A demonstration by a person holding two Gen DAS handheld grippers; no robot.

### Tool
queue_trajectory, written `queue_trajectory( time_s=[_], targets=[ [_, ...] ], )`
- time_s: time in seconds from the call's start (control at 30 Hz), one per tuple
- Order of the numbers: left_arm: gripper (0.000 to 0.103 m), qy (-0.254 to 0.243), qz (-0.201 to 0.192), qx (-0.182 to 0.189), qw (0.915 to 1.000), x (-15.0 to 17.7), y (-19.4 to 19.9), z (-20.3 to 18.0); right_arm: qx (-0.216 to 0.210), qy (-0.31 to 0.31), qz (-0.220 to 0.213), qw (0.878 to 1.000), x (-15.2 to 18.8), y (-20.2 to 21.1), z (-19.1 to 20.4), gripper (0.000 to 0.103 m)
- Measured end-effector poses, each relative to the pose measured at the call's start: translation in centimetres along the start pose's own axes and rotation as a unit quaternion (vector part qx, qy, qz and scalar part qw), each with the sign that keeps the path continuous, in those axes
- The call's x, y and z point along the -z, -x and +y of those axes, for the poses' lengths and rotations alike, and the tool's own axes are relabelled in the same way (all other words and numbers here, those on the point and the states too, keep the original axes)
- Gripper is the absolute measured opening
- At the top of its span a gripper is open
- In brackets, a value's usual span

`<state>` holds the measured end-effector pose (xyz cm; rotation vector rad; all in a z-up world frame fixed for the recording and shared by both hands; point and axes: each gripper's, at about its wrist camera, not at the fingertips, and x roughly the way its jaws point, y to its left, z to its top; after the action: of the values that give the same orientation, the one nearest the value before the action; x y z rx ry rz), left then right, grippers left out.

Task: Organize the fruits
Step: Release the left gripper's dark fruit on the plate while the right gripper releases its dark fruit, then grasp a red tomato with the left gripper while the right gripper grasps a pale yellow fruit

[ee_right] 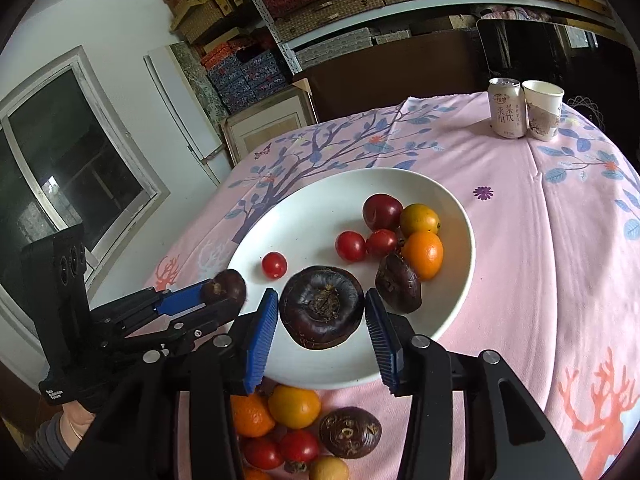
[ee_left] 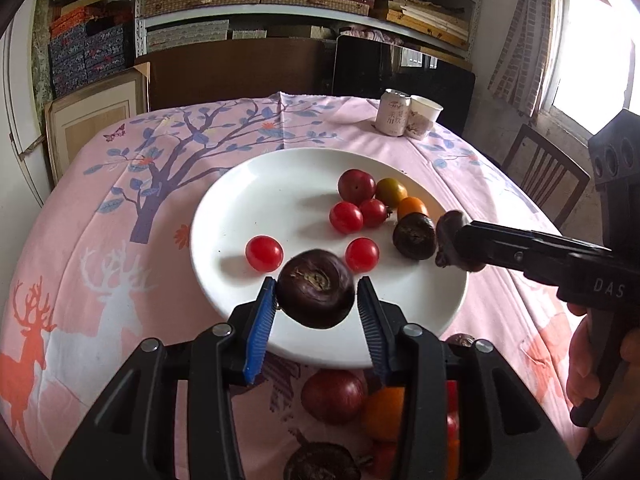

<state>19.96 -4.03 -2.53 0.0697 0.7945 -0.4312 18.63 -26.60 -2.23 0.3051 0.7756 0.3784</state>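
Note:
In the left wrist view a dark water chestnut [ee_left: 316, 290] sits between the blue pads of my left gripper [ee_left: 316, 285] above the near rim of the white plate [ee_left: 224, 204]. It touches the left pad, and a thin gap shows at the right pad. My right gripper [ee_right: 322, 300] is shut on a larger water chestnut [ee_right: 322, 308] over the plate [ee_right: 288, 216]. The plate holds several small tomatoes [ee_left: 264, 253], a dark red fruit [ee_left: 356, 186], an orange one [ee_left: 412, 206] and another chestnut [ee_left: 414, 236]. Each gripper shows in the other's view: the right gripper [ee_left: 454, 242] and the left gripper [ee_right: 220, 300].
Loose fruit lies on the pink tablecloth below the plate: oranges [ee_right: 294, 406], tomatoes [ee_right: 298, 446] and a chestnut [ee_right: 350, 432]. At the far right of the table stand a can [ee_right: 505, 108] and a paper cup [ee_right: 542, 110]. A wooden chair [ee_left: 548, 176] is at the right, with shelves of boxes behind.

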Motion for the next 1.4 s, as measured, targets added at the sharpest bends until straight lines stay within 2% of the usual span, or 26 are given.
queue_trajectory(
  time_s=[0.03, 0.07, 0.13, 0.2, 0.27, 0.53, 0.63, 0.7, 0.8, 0.87, 1.0, 1.07, 1.2, 1.33, 1.4],
  targets=[
    [0.054, 0.002, 0.006, 0.0, 1.0, 0.0, -0.4, 0.1, -0.004, -0.008, 0.002, 1.0, -0.1, -0.2, -0.3, 0.056],
    [0.06, 0.003, 0.004, -0.003, 1.0, 0.1, -0.4, 0.1, -0.007, -0.016, 0.0, 1.0, -0.1, -0.1, -0.6, 0.06],
    [0.063, -0.009, -0.005, -0.013, 0.9999, 0.6, 0.2, -0.1, -0.007, -0.016, -0.004, 1.0, 0.3, 0.5, -0.8, 0.06],
    [0.063, -0.016, -0.011, -0.018, 0.9996, 1.4, 1.4, -0.4, 0.002, -0.013, -0.006, 1.0, 1.0, 1.3, -0.8, 0.06],
    [0.065, -0.021, -0.014, -0.006, 0.9997, 2.8, 2.8, -0.6, 0.005, -0.013, -0.006, 1.0, 2.4, 2.2, -1.0, 0.06],
    [0.066, -0.059, 0.01, 0.024, 0.9979, 11.0, 7.9, -2.3, 0.022, -0.029, -0.006, 0.999, 10.2, 5.8, -2.6, 0.06],
    [0.066, -0.075, 0.017, 0.035, 0.9965, 13.4, 9.0, -3.3, 0.009, -0.027, -0.02, 0.999, 11.3, 7.6, -2.6, 0.06],
    [0.066, -0.085, 0.02, 0.038, 0.9955, 14.5, 9.4, -4.2, 0.023, -0.014, -0.018, 0.999, 11.9, 7.7, -2.4, 0.06],
    [0.066, -0.088, 0.024, 0.026, 0.9955, 15.2, 9.2, -4.7, 0.026, -0.007, -0.021, 0.999, 12.3, 7.9, -2.2, 0.06],
    [0.058, -0.082, 0.029, 0.024, 0.9959, 15.5, 9.1, -4.7, 0.025, -0.005, -0.028, 0.999, 12.4, 8.2, -2.2, 0.06],
    [0.051, -0.102, 0.035, 0.009, 0.9942, 16.1, 9.0, -4.9, 0.008, -0.015, -0.032, 0.999, 12.5, 8.6, -2.8, 0.06],
    [0.047, -0.111, 0.042, 0.013, 0.9929, 16.2, 8.7, -5.3, 0.004, -0.023, -0.032, 0.999, 12.4, 8.5, -3.1, 0.06],
    [0.045, -0.127, 0.042, 0.014, 0.9909, 16.0, 7.6, -6.3, 0.004, -0.019, -0.031, 0.999, 12.4, 8.4, -2.9, 0.06],
    [0.045, -0.118, 0.053, 0.025, 0.9913, 15.3, 6.2, -6.5, 0.006, -0.012, -0.031, 0.999, 12.4, 8.4, -2.7, 0.06],
    [0.035, -0.117, 0.055, 0.031, 0.9911, 15.2, 6.0, -6.5, 0.006, -0.012, -0.03, 0.999, 12.4, 8.3, -2.7, 0.06]
  ],
)
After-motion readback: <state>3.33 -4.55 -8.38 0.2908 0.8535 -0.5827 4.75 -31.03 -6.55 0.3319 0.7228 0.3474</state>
